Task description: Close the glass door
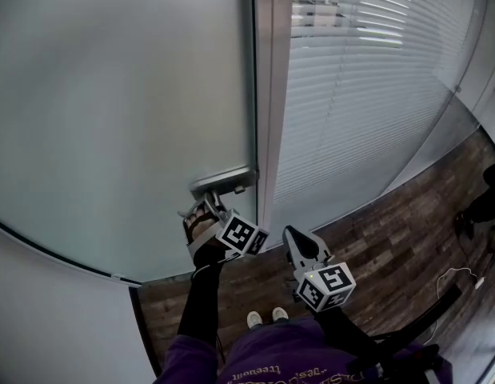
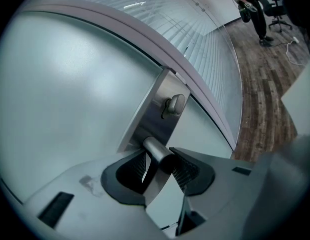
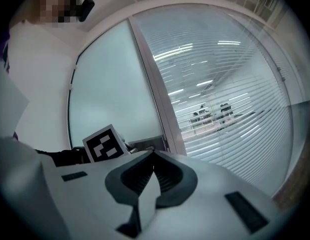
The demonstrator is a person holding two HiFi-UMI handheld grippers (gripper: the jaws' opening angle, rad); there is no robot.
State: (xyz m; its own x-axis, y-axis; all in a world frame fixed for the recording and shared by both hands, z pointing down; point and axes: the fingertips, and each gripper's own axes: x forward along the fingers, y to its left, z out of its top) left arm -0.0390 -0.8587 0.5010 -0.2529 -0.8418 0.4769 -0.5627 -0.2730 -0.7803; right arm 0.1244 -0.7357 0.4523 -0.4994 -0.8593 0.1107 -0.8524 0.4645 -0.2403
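Observation:
The frosted glass door (image 1: 119, 94) fills the left of the head view, its edge beside the metal frame post (image 1: 271, 94). A steel lock plate (image 2: 162, 109) carries a thumb turn (image 2: 175, 104) and a round lever handle (image 2: 157, 151). My left gripper (image 1: 205, 210) is at the handle. The lever lies between its jaws (image 2: 160, 170), close to the right pad, with a gap on the left side. My right gripper (image 1: 291, 234) hangs lower right of the handle, away from the door, its jaws (image 3: 153, 156) shut with nothing in them.
Right of the post runs a glass wall with horizontal blinds (image 1: 367, 78). Dark wood floor (image 1: 391, 238) lies below, with a white cable (image 1: 463, 274) on it. A person (image 2: 250, 4) and an office chair (image 2: 277, 9) stand far off. My shoes (image 1: 263, 317) are near the door.

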